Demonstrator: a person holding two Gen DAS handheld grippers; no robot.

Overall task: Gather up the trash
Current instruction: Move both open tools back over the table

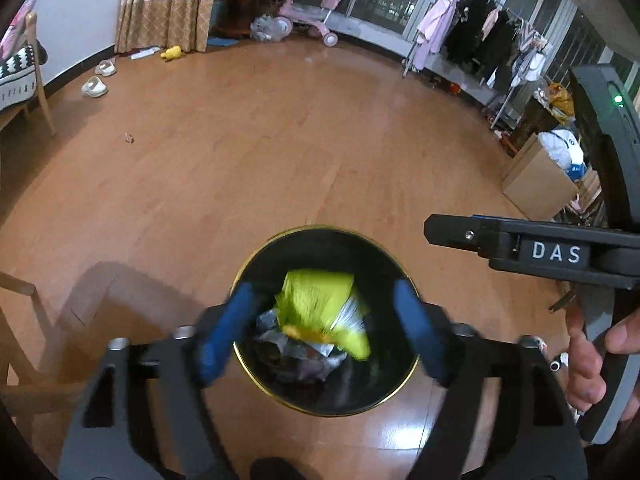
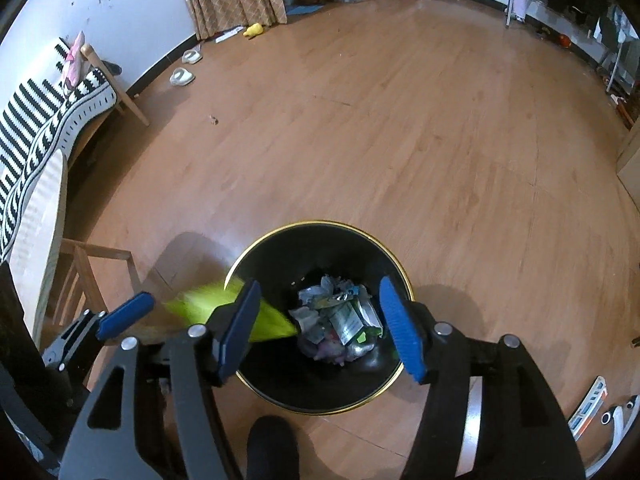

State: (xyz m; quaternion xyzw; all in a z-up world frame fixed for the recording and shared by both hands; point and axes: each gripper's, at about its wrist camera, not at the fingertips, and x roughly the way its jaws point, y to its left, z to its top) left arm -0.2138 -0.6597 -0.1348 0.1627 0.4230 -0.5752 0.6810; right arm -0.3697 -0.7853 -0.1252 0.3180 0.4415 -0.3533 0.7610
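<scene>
Pink trike (image 1: 308,20) by window, cardboard box (image 1: 538,184) right, slippers (image 1: 95,87) left.

Dim warm indoor light, glare on floor (image 1: 392,432), motion-blurred yellow wrapper (image 1: 320,300), heavy fisheye edges, dark vignette

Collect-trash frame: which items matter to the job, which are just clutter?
Job:
- yellow-green wrapper, blurred, between the open left gripper fingers, over the trash bin
- wrappers in bin
- right gripper, open
- scrap on floor, possibly trash

Clutter:
- slippers
- yellow toy
- pink tricycle
- cardboard box
- clothes rack
</scene>
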